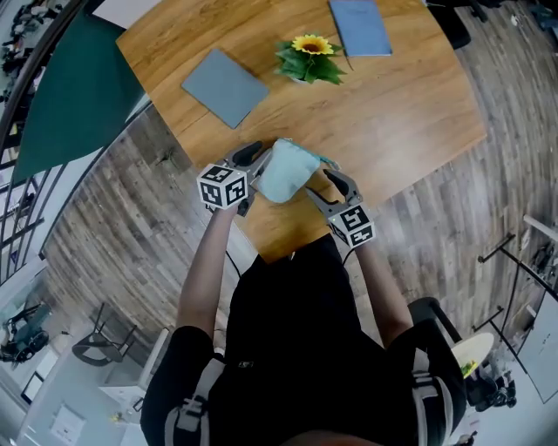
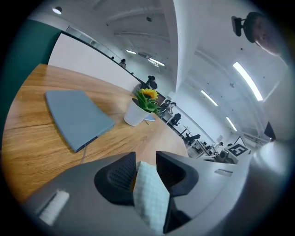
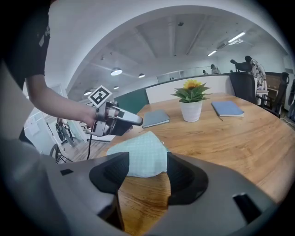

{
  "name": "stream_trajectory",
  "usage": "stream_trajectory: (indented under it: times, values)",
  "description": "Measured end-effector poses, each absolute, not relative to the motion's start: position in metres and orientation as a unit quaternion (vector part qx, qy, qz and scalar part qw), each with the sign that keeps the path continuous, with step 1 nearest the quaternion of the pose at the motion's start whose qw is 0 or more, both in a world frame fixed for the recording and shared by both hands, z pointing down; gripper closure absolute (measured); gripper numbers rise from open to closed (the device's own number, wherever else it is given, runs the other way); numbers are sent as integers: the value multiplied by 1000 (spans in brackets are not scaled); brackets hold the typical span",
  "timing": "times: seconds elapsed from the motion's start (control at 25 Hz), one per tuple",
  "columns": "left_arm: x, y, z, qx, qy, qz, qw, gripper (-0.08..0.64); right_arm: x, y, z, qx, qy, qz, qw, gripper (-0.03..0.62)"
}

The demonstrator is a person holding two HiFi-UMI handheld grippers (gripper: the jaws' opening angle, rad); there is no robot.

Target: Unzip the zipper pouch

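Wooden table (image 1: 392, 113), grey notebook (image 1: 225, 86), potted sunflower (image 1: 309, 59) beside it, blue notebook (image 1: 360, 26) at far edge

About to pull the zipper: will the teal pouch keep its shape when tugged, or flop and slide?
Likely floppy: the pouch folds where the left gripper pinches it. Probably light, since it looks like thin checked fabric. It may slide on the smooth wooden table unless the other end is braced.

The right gripper (image 3: 144, 171) has its jaws wide apart, and the near edge of a pale green pouch (image 3: 140, 154) sits between their tips. Left of the pouch, the left gripper (image 3: 136, 123) reaches its corner. Beyond the pouch, on the wooden table (image 3: 239, 143), are a sunflower pot (image 3: 191, 109), a grey notebook (image 3: 156, 118) and a blue notebook (image 3: 228, 109).
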State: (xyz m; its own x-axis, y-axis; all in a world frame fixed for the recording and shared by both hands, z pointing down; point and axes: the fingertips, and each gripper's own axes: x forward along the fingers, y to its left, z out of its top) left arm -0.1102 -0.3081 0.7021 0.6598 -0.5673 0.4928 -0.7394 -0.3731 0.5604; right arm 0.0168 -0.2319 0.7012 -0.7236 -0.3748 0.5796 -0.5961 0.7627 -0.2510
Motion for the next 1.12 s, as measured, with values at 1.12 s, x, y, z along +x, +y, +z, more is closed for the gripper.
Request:
stream_trajectory:
  times: [1.12]
  values:
    - [-83,-309,780,741,-304,232,552,425,26,-242,717,260,-901,230,259,334]
